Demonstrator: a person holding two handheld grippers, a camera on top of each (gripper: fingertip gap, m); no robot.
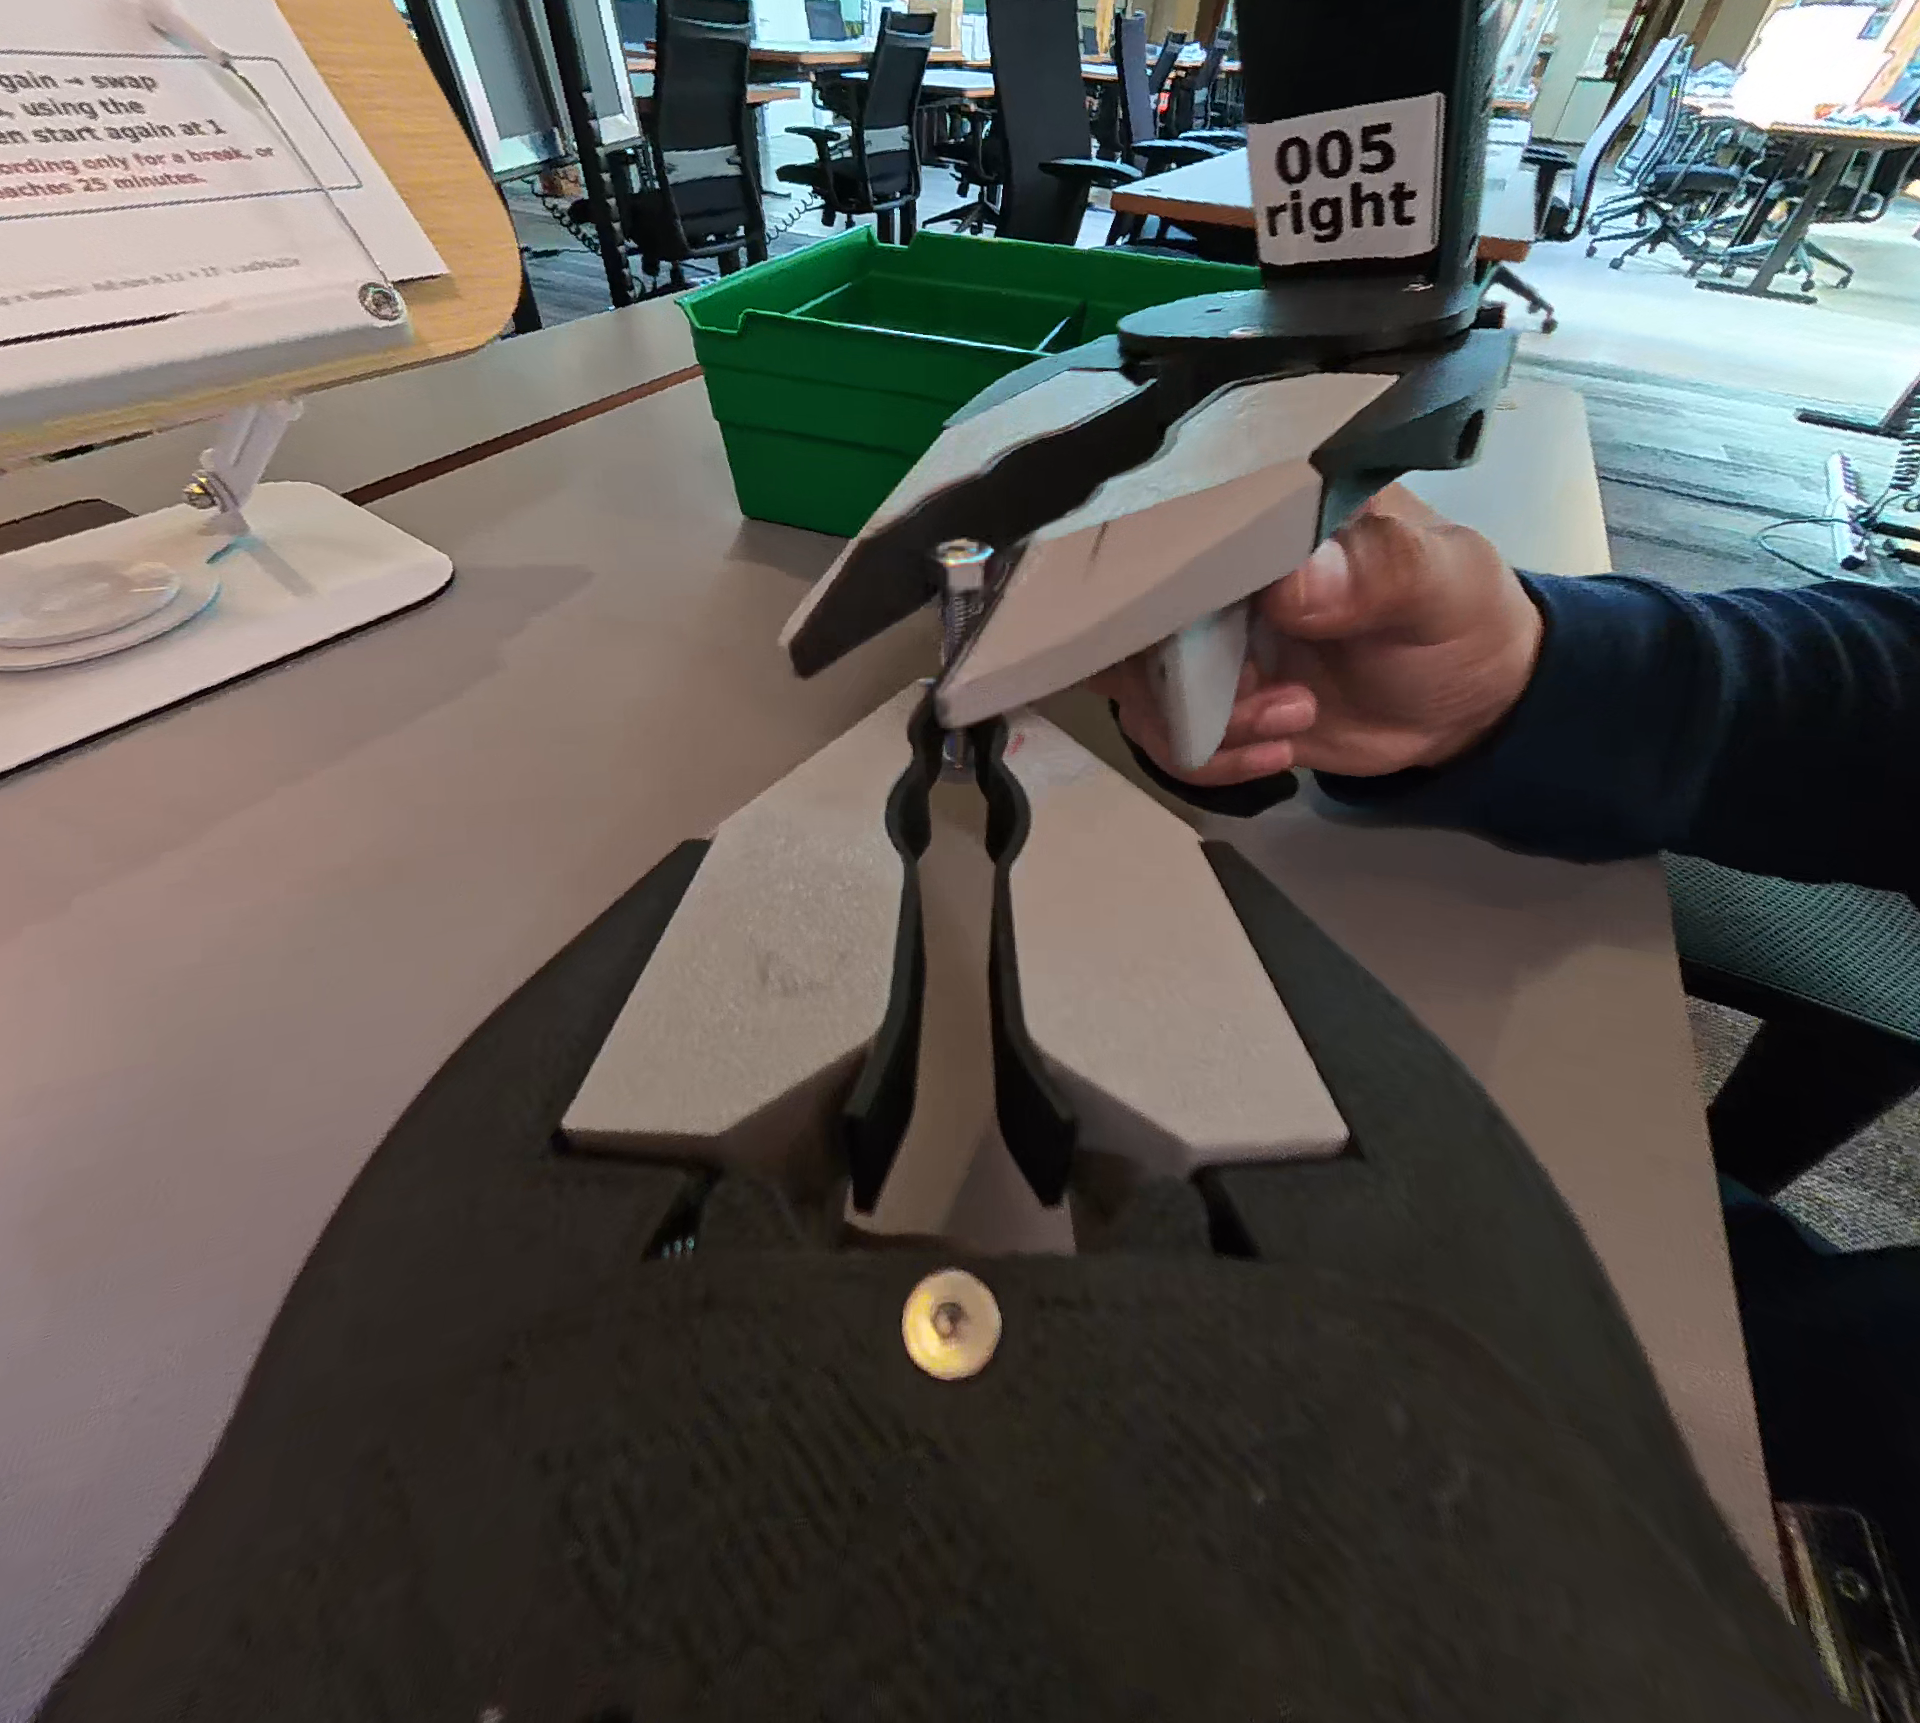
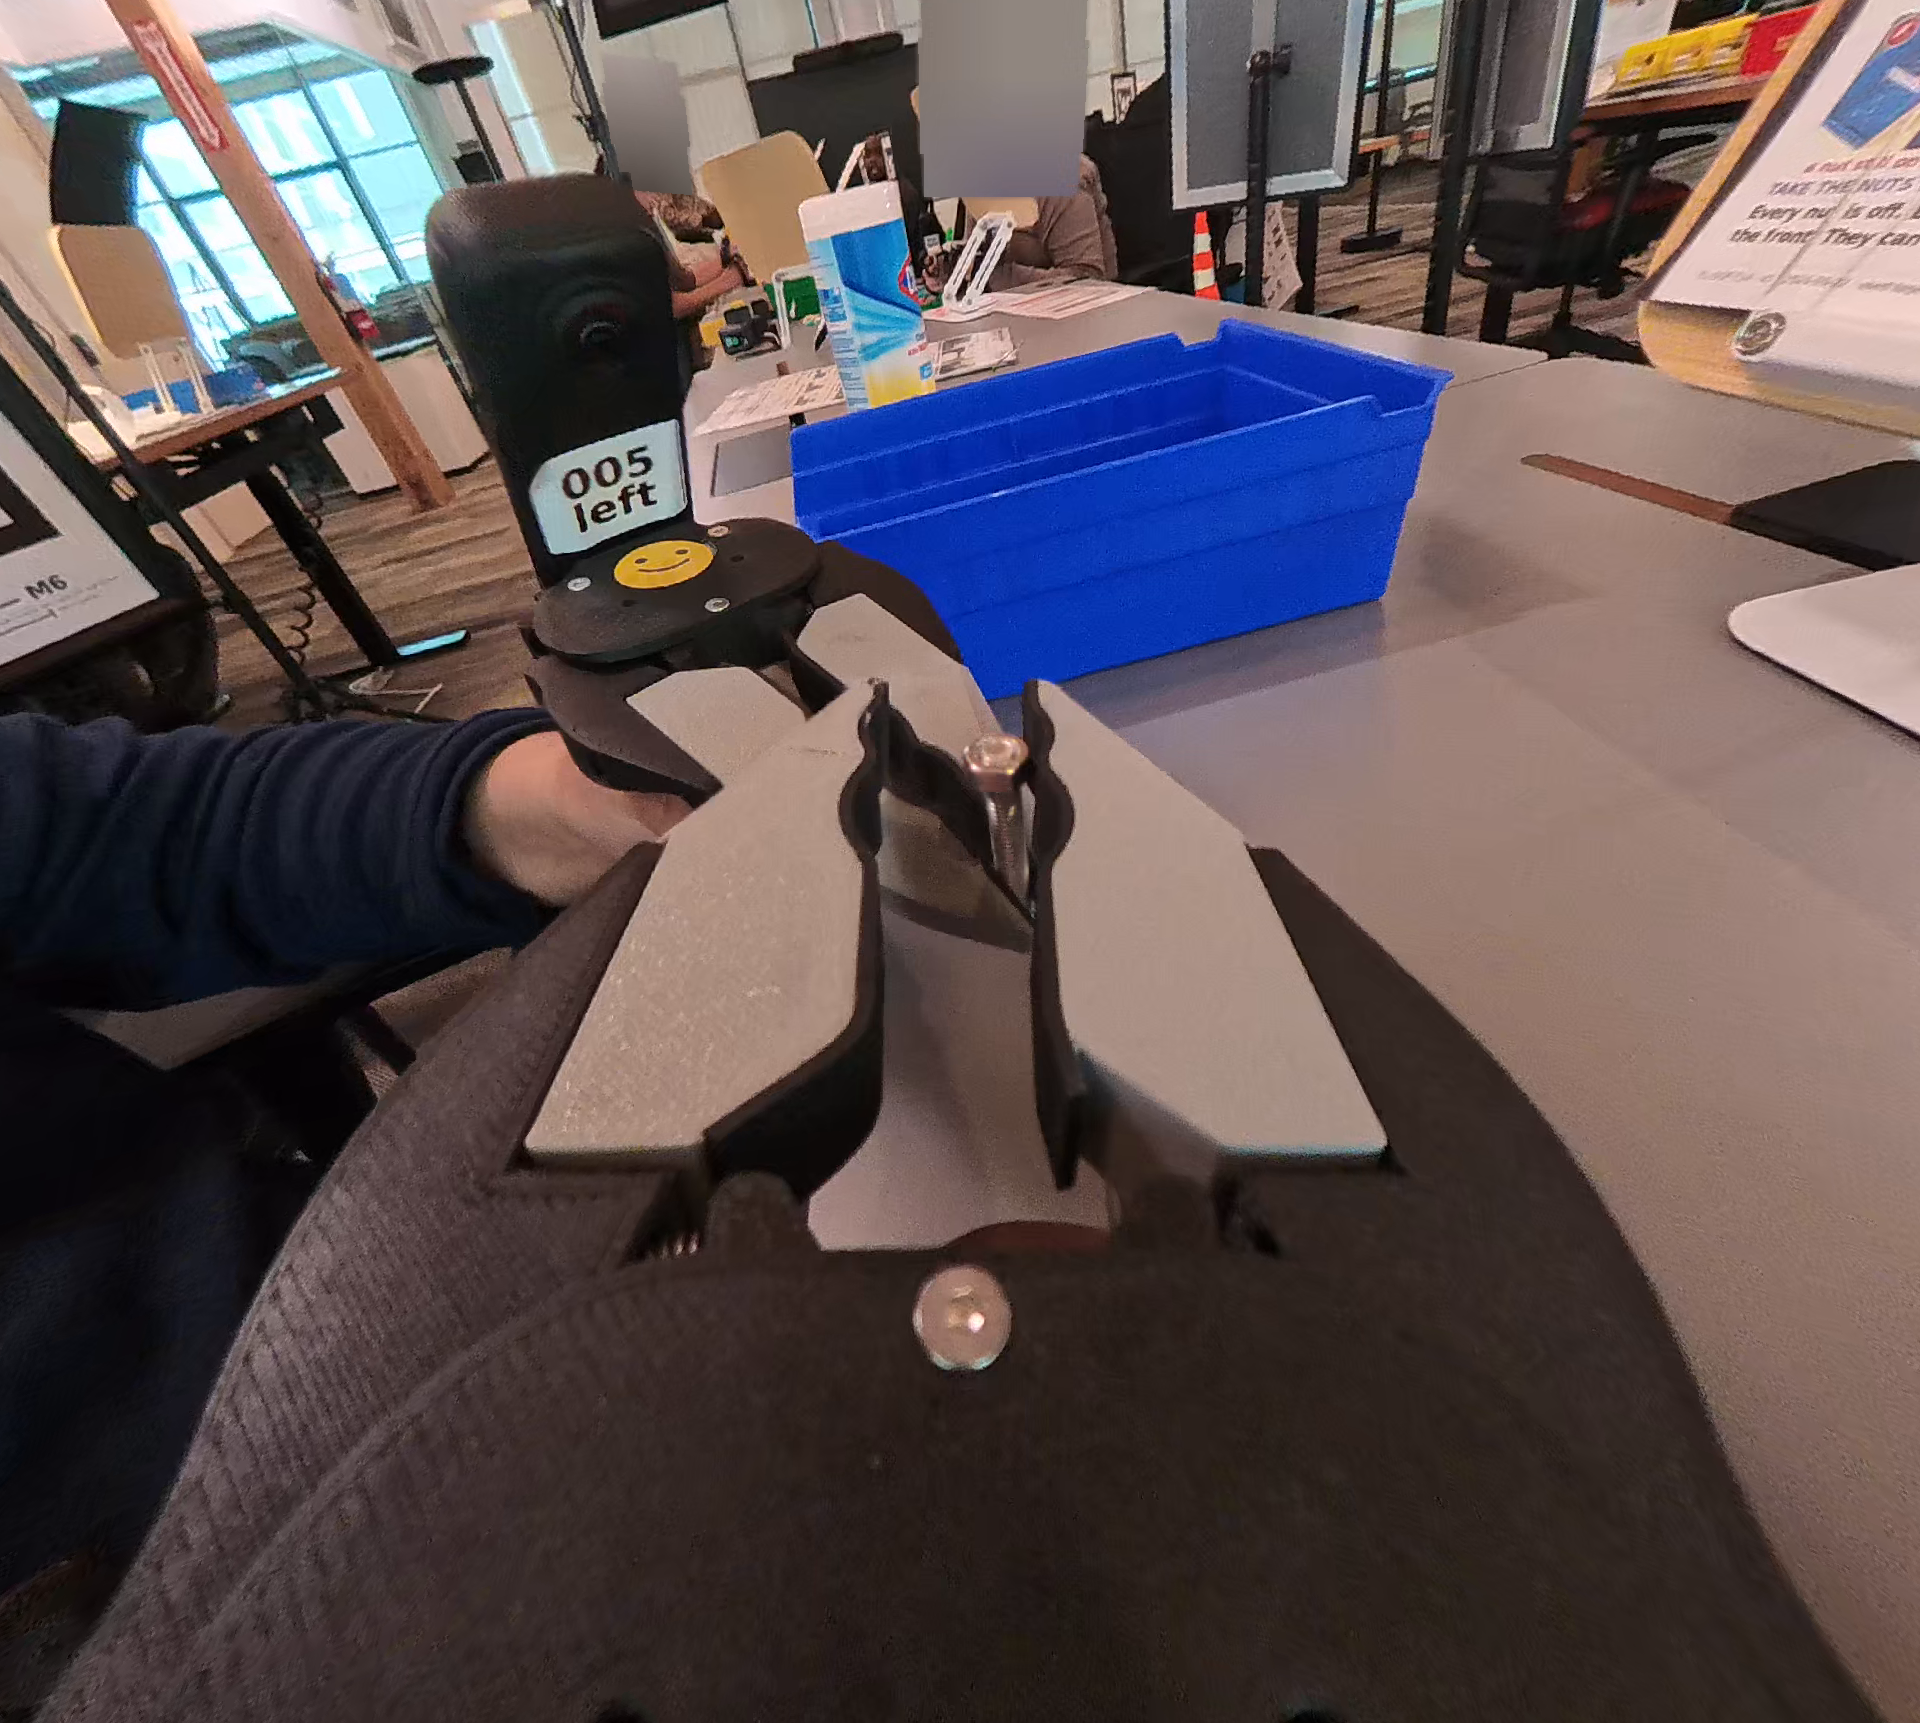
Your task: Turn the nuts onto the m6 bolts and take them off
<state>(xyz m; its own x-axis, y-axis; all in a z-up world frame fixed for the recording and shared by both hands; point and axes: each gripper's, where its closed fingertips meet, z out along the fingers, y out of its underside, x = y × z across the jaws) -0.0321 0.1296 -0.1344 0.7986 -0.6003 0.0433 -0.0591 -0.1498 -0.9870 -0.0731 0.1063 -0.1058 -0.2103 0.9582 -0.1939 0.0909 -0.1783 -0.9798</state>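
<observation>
A silver M6 bolt stands upright, head up, above the grey table. My left gripper is shut on its lower end; a silver piece shows between the tips, and I cannot tell if it is a nut or the thread. My right gripper comes in from the right, level with the upper shank. In the right wrist view the right gripper has its jaws apart, with the bolt resting against the right finger. The left gripper's fingertips are hidden below it there.
A green bin stands behind the grippers in the left wrist view. A blue bin stands ahead in the right wrist view, with a wipes canister behind it. An instruction stand on a white base is at the left. The gap from one gripper's tips to the other's is roughly 5 cm.
</observation>
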